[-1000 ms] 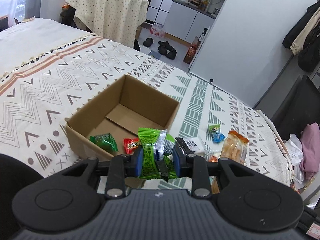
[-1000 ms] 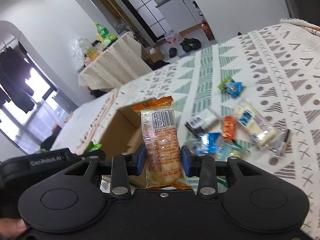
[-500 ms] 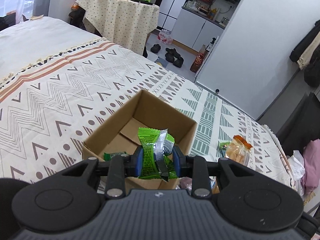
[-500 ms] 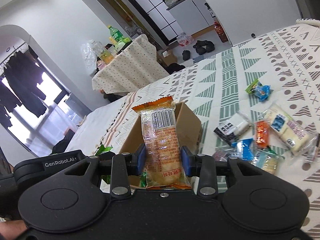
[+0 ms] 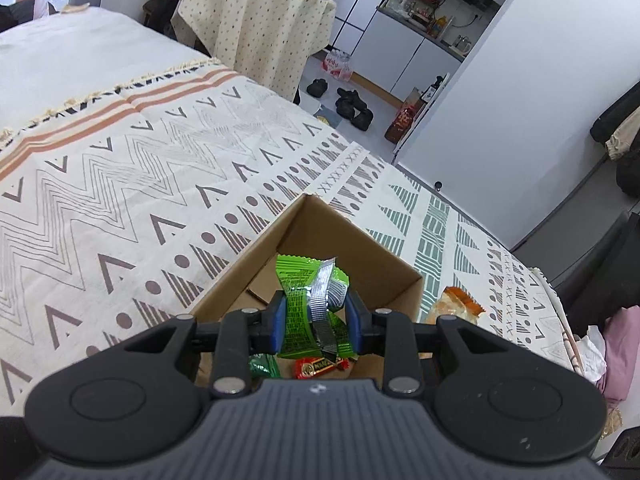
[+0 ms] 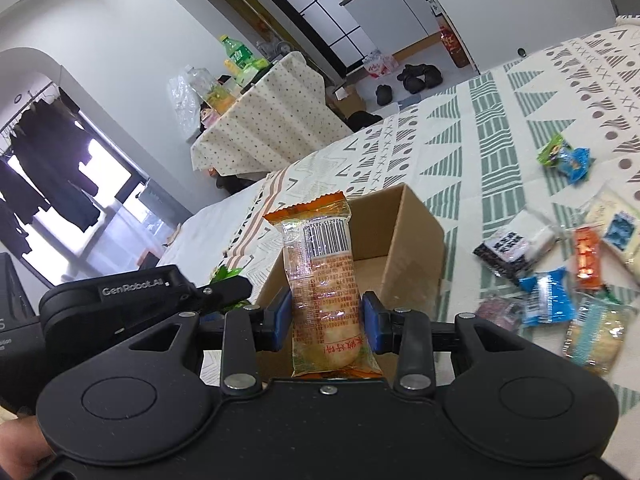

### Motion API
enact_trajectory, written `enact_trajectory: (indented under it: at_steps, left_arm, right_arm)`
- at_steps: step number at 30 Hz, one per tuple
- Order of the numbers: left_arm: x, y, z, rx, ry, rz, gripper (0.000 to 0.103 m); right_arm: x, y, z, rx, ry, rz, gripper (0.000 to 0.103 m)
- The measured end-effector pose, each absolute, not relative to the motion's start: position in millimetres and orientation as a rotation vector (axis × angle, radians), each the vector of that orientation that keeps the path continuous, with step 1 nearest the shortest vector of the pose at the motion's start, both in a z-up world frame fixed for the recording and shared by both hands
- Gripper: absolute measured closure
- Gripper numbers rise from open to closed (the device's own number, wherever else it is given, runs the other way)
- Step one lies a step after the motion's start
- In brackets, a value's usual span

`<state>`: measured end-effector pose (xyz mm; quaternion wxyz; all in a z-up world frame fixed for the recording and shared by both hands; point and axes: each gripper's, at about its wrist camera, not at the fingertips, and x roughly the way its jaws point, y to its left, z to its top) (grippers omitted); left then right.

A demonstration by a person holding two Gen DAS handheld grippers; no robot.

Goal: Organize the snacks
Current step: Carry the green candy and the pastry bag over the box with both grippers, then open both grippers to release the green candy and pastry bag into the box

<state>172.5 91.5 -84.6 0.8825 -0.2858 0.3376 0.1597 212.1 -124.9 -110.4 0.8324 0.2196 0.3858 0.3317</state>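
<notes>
My left gripper point(image 5: 316, 322) is shut on a green snack packet point(image 5: 310, 304) and holds it over the open cardboard box point(image 5: 360, 248). Inside the box lie a green packet point(image 5: 262, 366) and a red packet point(image 5: 320, 367). My right gripper point(image 6: 326, 320) is shut on an orange-edged rice cracker packet point(image 6: 322, 280), held upright at the near side of the box point(image 6: 416, 248). The left gripper point(image 6: 132, 300) shows in the right wrist view, left of the box. The cracker packet also shows in the left wrist view point(image 5: 456, 306), right of the box.
Several loose snack packets point(image 6: 560, 276) lie on the patterned bedspread point(image 5: 120, 184) right of the box; a blue-green one point(image 6: 566, 158) lies farther off. A cloth-covered table point(image 5: 252, 12) with bottles stands beyond the bed. Shoes lie on the floor.
Both grippers have moved forward to the box, still holding their packets. The left gripper's green packet now hangs over the box's inside.
</notes>
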Motion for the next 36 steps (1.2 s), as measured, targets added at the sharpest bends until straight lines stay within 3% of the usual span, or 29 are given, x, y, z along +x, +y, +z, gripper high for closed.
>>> enact_trajectory:
  at_steps: [9,13,15,17,32,36]
  left_arm:
    - [195,116,-100,-0.637,0.748,0.3,0.069]
    - [194,120,-99,-0.638,0.773,0.324,0.039]
    - [189,120,-96,-0.616,0.768,0.357,0.026]
    - [185,119,-94,-0.61,0.762,0.369,0.018]
    - [154,86,-68,-0.577,0.78,0.339,0.002]
    - [148,73,-60,-0.547,0.768,0.327,0.0]
  right_arm:
    - [226,-98,-118,0.464,0.831,0.666,0.066]
    - [226,-87,-116,0.434,0.829,0.652,0.062]
    - [223,-86,-114,0.422,0.822,0.64,0.044]
    - [219,-87,-110,0.41,0.805,0.635,0.042]
    - [180,-146,-77,0.35,0.741,0.514,0.013]
    - [170,-165,-70,0.341,0.725,0.5,0.01]
